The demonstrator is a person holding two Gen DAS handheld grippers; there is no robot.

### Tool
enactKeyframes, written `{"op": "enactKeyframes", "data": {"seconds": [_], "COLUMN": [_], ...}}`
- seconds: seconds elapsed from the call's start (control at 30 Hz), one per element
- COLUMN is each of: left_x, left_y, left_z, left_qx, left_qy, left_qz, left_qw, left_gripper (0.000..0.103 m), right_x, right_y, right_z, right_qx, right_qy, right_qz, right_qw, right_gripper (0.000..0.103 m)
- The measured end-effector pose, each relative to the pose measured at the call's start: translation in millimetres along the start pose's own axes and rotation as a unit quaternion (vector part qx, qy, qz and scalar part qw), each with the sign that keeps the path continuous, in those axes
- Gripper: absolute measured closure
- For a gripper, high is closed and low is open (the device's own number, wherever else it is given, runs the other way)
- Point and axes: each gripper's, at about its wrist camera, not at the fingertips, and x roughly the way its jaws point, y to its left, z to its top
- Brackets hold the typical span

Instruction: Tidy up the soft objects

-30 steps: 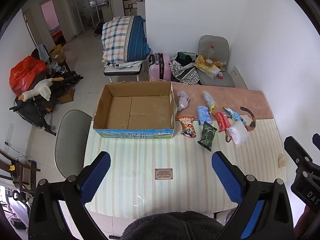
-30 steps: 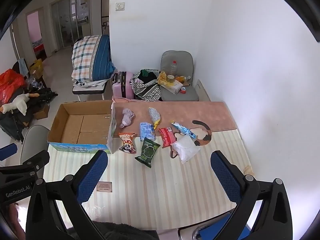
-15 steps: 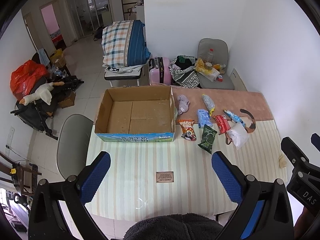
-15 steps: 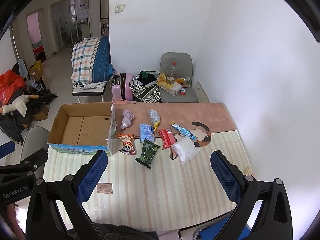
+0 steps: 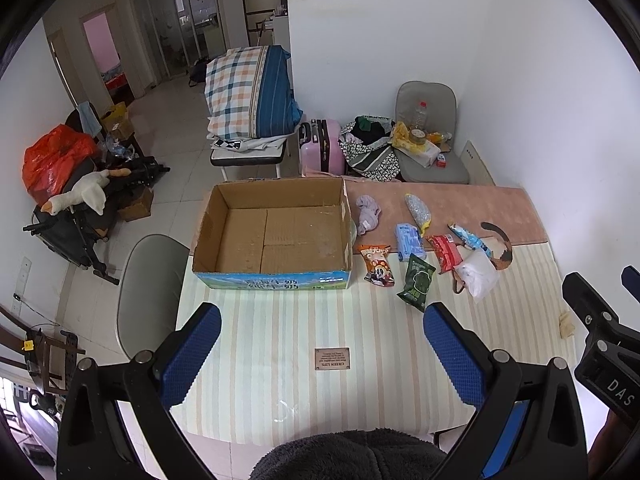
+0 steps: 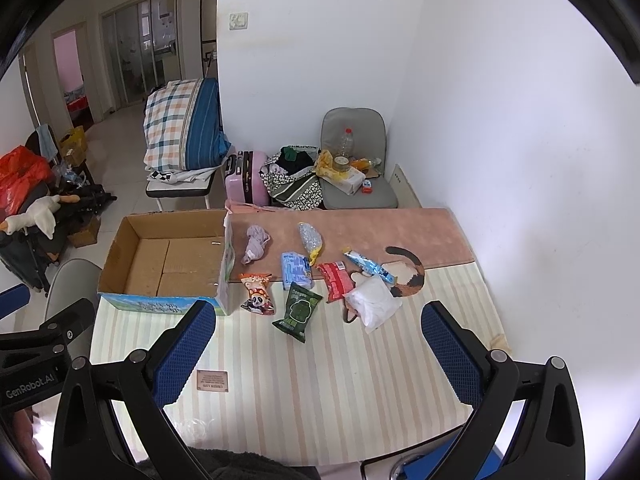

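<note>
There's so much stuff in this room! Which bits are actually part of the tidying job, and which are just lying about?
Part of the job: cardboard box, purple cloth, snack packets, white bag.

Just lying about: pink suitcase, plaid bedding, toy goose, grey chair.

An open, empty cardboard box (image 5: 272, 236) is seen ahead of the left tool (image 5: 320, 356). Right of it, ahead of the right tool (image 6: 316, 344), a lilac cloth (image 6: 256, 244), snack packets (image 6: 298, 308) and a white pouch (image 6: 374, 304) are laid flat.

Pink suitcase (image 5: 322, 146) beside grey chair (image 5: 434, 160).
</note>
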Motion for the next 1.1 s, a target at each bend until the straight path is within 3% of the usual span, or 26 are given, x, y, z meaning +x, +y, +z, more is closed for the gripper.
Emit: {"op": "enactKeyframes", "data": {"seconds": [1.1], "left_x": [-9.6], "left_y": [1.0], "left_z": [5.4], "left_qx": [0.001], "left_qy": [-0.014], "left_qz": [0.004], "left_qw": [0.9999], "left_gripper": [0.000], "right_x": [-1.7], "right_y": [-0.3], "right_z": [1.0], "right_qx": [-0.001], "right_qy": [-0.004], "right_qz": [0.003], "right_qw": [1.000], "right_gripper": [0.000]}}
